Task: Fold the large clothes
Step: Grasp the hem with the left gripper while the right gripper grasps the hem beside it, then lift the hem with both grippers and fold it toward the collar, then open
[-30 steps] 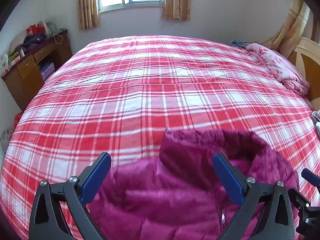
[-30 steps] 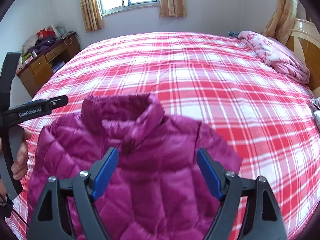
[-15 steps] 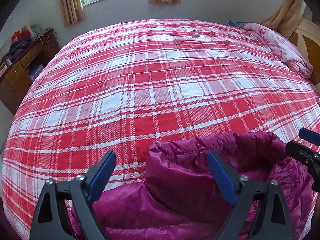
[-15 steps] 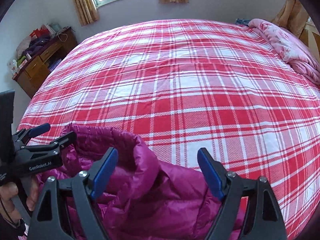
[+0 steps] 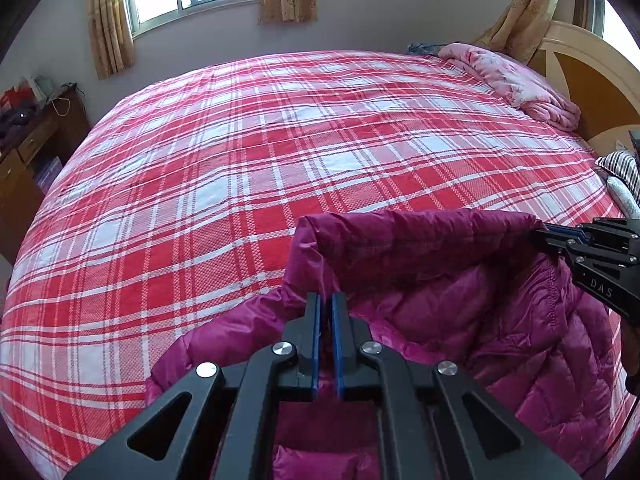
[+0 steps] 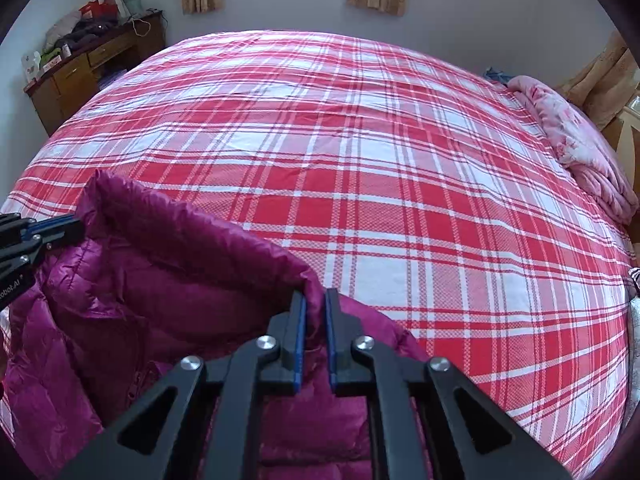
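A magenta puffer jacket (image 5: 460, 300) lies at the near edge of the bed, its collar standing up. In the left wrist view my left gripper (image 5: 325, 300) is closing on the collar's left end, blue pads pressing the fabric. My right gripper (image 6: 315, 298) is closing on the collar's right end in the same way, with the jacket (image 6: 160, 280) spread below it. Each view catches the other gripper at its edge: the right gripper (image 5: 548, 234) and the left gripper (image 6: 72, 226), both pinching the collar rim. The collar stretches taut between them.
The bed carries a red and white plaid cover (image 5: 240, 160). A pink quilt (image 5: 516, 80) is bunched by the wooden headboard (image 5: 592, 80) on the right, with a striped cloth (image 5: 622, 164) near it. A cluttered wooden desk (image 6: 88, 60) stands at the far left.
Both grippers went from wide open above the jacket to shut on the two ends of its collar. They dropped lower and the collar now stands raised between them.
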`<action>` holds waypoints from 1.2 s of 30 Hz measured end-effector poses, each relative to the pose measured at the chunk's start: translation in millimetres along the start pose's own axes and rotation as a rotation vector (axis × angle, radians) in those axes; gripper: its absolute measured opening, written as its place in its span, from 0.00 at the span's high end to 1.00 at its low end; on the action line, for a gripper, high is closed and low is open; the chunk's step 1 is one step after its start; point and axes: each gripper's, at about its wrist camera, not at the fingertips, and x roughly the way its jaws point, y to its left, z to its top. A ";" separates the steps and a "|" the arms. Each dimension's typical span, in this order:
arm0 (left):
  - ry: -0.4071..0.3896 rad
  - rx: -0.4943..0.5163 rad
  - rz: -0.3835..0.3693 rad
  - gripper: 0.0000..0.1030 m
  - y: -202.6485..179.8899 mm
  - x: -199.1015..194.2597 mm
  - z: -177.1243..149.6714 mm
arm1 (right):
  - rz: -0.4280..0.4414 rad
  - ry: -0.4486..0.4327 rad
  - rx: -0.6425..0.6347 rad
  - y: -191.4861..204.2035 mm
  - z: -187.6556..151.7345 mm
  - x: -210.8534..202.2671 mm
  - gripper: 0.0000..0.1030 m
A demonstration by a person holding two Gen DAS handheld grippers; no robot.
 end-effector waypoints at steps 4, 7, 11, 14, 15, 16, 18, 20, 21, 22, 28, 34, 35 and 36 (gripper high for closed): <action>-0.001 -0.007 0.010 0.97 4.4 -4.0 -20.9 | -0.022 -0.020 -0.019 2.2 -15.4 -3.4 0.91; 0.013 -0.026 0.009 0.98 9.0 -1.6 -36.7 | -0.028 -0.021 -0.022 0.8 -29.0 -1.9 0.92; 0.033 -0.052 0.015 0.98 14.7 3.8 -54.0 | -0.039 -0.012 -0.030 1.5 -46.3 5.3 0.92; 0.006 -0.099 0.035 0.97 20.0 -7.9 -56.7 | -0.049 -0.015 -0.028 1.0 -53.7 10.2 0.92; -0.014 -0.111 0.039 0.97 20.8 -16.2 -54.9 | -0.048 -0.018 -0.024 0.6 -54.9 11.0 0.92; -0.041 -0.118 0.037 0.97 20.9 -25.5 -52.1 | -0.049 -0.020 -0.020 0.5 -55.6 11.8 0.92; -0.100 -0.125 0.060 0.97 19.8 -42.1 -45.1 | -0.053 -0.025 -0.020 1.8 -57.0 13.2 0.92; -0.140 -0.145 0.066 0.96 20.2 -51.8 -34.0 | -0.052 -0.028 -0.015 2.0 -58.1 15.0 0.92; -0.149 -0.151 0.060 0.96 19.6 -53.1 -27.9 | -0.053 -0.032 -0.015 2.4 -59.2 15.5 0.92; -0.151 -0.158 0.065 0.95 18.1 -52.5 -20.1 | -0.056 -0.037 -0.019 3.5 -60.5 16.3 0.92; -0.135 -0.191 -0.022 0.95 0.0 -30.5 15.1 | -0.068 -0.074 -0.046 7.7 -71.8 18.2 0.92; -0.016 -0.215 -0.151 0.95 -17.1 6.8 20.5 | -0.068 -0.098 -0.042 7.4 -76.4 20.4 0.92; -0.002 -0.179 -0.144 0.92 -22.1 13.9 18.7 | -0.066 -0.099 -0.041 7.3 -76.7 20.8 0.92; 0.013 -0.144 -0.119 0.90 -26.4 19.4 15.8 | -0.064 -0.099 -0.040 7.1 -76.9 21.0 0.92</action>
